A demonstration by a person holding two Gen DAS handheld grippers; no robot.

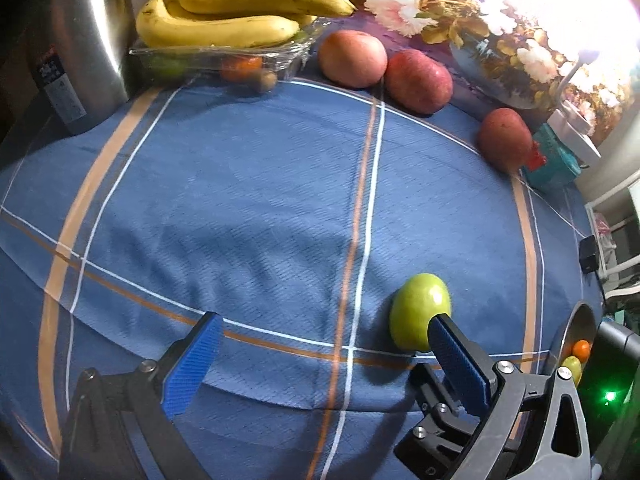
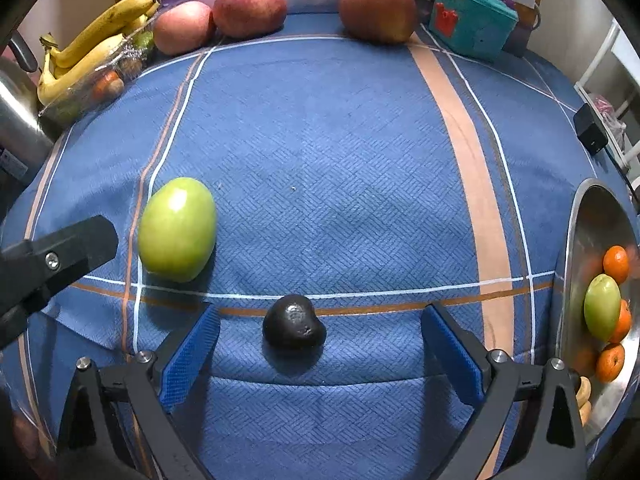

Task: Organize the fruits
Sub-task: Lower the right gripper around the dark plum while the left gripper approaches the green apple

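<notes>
Blue plaid cloth is spread over the counter, with a flowered picture propped behind it. Some sorting is judged done: a steel bowl at the right edge already carries oranges and one green fruit. Much appears left: a green apple and a dark avocado lie loose on the cloth, three red apples are lined along the far edge, and bananas rest on a clear tray.

The right tool is seen spread wide and empty, the avocado lying between its pads, untouched. The left tool is likewise wide and empty, its right pad just beside the green apple; contact cannot be told.

The avocado appears only in the right wrist view; a steel kettle is shown plainly only in the left.
</notes>
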